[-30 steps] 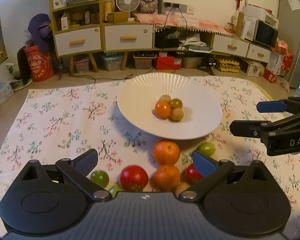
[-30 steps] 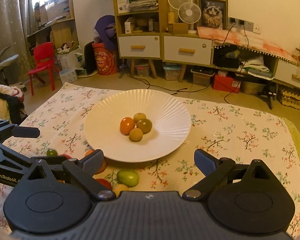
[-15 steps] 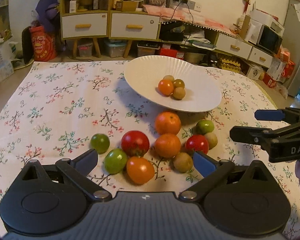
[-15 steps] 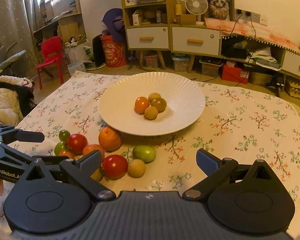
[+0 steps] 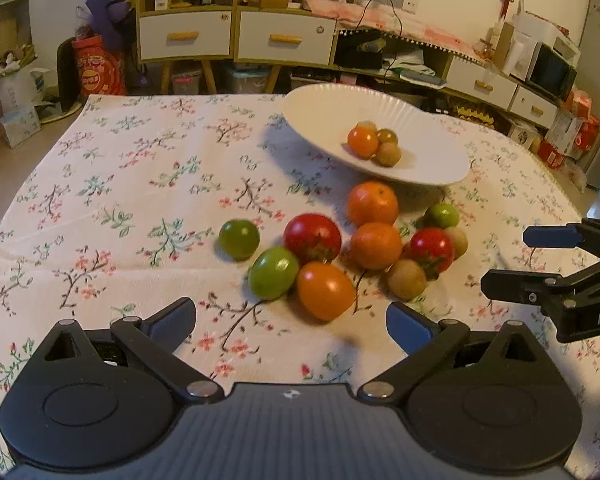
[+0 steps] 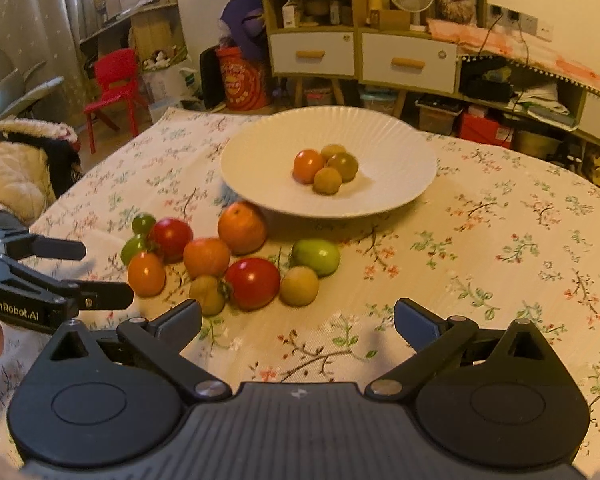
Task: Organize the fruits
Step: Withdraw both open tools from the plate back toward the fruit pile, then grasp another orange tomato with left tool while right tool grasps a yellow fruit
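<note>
Jaws wide apart on both grippers, nothing between them. Right gripper (image 6: 296,320) just finished spreading, hanging over bare cloth (image 6: 500,264) near the fruit cluster. Left gripper (image 5: 290,322) likewise spread, poised just short of the orange tomato (image 5: 326,290).

Fruit piled loosely on the cloth right in front of the plate (image 5: 432,168): two oranges (image 5: 373,203) one behind the other, the far one tucked against the plate's rim. Red tomato (image 5: 312,237) touching the green one (image 5: 274,272). Orange tomato egg-shaped, long axis slanting from upper left to lower right in the left view. Second red tomato (image 5: 431,248) to the right, stem end turned down toward a brown fruit (image 5: 406,279). Lone green fruit (image 5: 239,238) a little off to the left, apart from the rest. Another green one (image 5: 442,215) near the plate's edge.

On the plate, four small fruits huddled, touching: one orange (image 6: 309,165), the rest dull green-brown.

Behind, a drawer cabinet (image 6: 364,56) and a red chair (image 6: 112,80).
</note>
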Demonstrator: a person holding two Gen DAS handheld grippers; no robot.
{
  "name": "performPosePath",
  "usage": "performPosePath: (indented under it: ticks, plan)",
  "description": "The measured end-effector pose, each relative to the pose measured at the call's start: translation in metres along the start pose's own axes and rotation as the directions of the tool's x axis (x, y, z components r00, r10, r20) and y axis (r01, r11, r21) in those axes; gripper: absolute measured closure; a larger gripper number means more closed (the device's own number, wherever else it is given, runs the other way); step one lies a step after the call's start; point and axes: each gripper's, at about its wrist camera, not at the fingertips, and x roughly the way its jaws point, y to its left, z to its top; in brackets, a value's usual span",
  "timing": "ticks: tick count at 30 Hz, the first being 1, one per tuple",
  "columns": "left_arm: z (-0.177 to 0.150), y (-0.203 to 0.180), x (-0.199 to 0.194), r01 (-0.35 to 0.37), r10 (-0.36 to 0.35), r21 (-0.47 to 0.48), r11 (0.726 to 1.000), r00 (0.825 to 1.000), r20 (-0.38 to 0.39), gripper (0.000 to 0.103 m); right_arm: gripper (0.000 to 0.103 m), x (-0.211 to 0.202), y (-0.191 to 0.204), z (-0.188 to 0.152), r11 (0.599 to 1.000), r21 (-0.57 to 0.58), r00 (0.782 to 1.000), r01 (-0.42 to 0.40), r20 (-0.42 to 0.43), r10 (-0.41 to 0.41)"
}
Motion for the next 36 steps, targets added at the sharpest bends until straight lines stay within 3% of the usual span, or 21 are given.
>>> performPosePath:
  ticks: [10,12,17,21,31,36]
  plan:
    - [-0.006,0.001,0.012,-0.026,0.026,0.017,1.0,0.999,-0.037,0.001,0.001,0.015,-0.002,-0.008,1.0,-0.014,0.999,0.019,-0.036,-0.019]
    - [-0.007,0.001,0.011,-0.014,0.014,0.01,1.0,0.999,-0.048,0.005,0.003,0.016,-0.004,-0.007,0.999,-0.01,0.999,0.032,-0.034,-0.032]
    - [-0.008,-0.006,0.007,0.031,-0.03,0.02,0.999,0.999,-0.042,0.017,0.017,0.021,-0.008,-0.008,0.998,-0.004,0.998,0.057,-0.034,-0.057]
    - [-0.008,-0.014,0.008,0.056,-0.055,0.033,0.998,0.998,-0.028,0.024,0.021,0.026,-0.004,-0.009,0.995,-0.046,0.995,0.089,-0.032,-0.09]
    - [-0.003,-0.021,0.016,0.063,-0.062,-0.012,0.998,0.998,0.019,0.03,0.047,0.029,0.002,-0.006,0.995,-0.073,0.998,0.064,0.009,-0.063]
    - [0.0,-0.023,0.018,0.046,-0.045,-0.028,0.999,0.998,0.039,0.041,0.058,0.03,0.004,-0.004,0.996,-0.072,0.999,0.05,0.024,-0.048]
